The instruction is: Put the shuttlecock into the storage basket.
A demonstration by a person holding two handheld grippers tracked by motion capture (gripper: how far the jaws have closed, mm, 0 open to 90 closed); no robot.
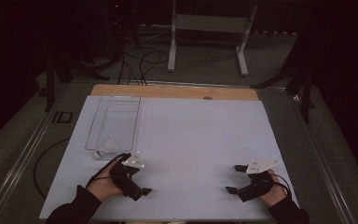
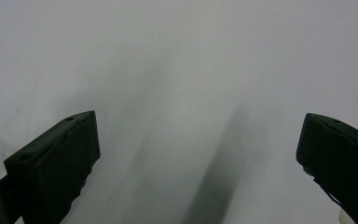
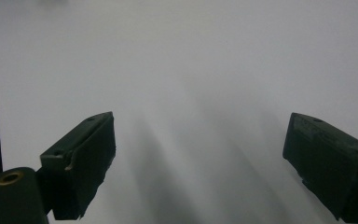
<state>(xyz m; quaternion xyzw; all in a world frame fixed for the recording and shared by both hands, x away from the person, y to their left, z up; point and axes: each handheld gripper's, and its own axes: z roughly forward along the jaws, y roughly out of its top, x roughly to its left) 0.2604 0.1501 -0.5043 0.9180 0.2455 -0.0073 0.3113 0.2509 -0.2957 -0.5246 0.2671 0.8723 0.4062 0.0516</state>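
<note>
Resting near the table's point(image 1: 191, 140) front edge, the left gripper point(image 1: 138, 177) and right gripper point(image 1: 233, 178) are held wide, empty. The clear tray point(image 1: 114, 122) by the left edge is best approached slowly, its thin rim pinched squarely.

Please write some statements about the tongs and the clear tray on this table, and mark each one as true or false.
1. The left tongs are open and hold nothing. True.
2. The right tongs are shut on a cup. False: they are open and hold nothing.
3. The clear tray lies on the left part of the white sheet. True.
4. The clear tray is nearer to the right tongs. False: it is nearer to the left tongs.
5. Both tongs are inside the tray. False: both are over the sheet, outside it.
</note>
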